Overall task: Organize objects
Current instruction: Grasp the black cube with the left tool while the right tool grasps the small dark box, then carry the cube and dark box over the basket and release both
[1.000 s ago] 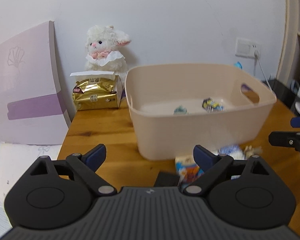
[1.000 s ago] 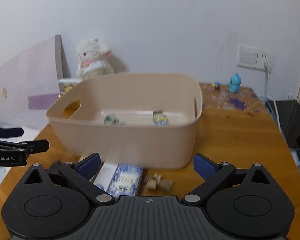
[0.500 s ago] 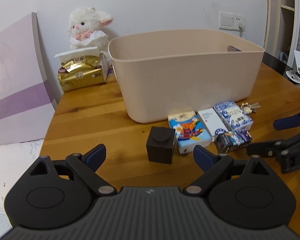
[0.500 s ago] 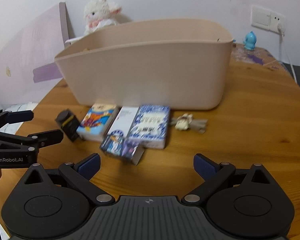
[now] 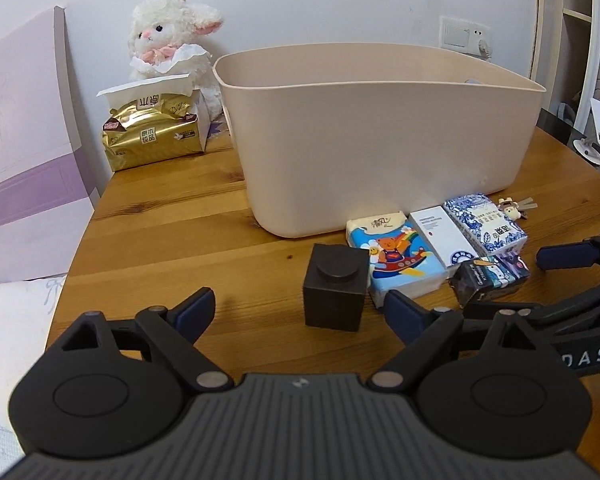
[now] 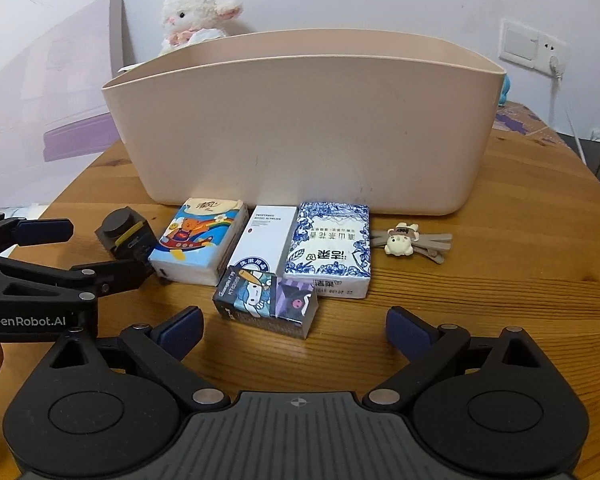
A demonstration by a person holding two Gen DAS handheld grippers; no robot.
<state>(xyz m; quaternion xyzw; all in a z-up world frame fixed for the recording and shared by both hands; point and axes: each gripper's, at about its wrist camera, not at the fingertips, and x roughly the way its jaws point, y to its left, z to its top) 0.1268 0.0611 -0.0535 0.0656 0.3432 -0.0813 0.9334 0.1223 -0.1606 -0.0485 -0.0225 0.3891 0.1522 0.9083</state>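
My left gripper (image 5: 300, 308) jaws wide, empty; black cube (image 5: 336, 286) dead ahead between tips. Right gripper (image 6: 294, 326) also agape, cartoon box (image 6: 266, 306) lying crosswise ahead.

Both grippers are hovering low and level, side by side, pointing forward. The left gripper (image 5: 298, 306) is holding its blue-padded fingers (image 5: 194, 310) spread wide, gripping nothing. The right gripper (image 6: 294, 326) is likewise gaping, its fingers (image 6: 406, 328) wide apart and bare, sitting just right of the left one.
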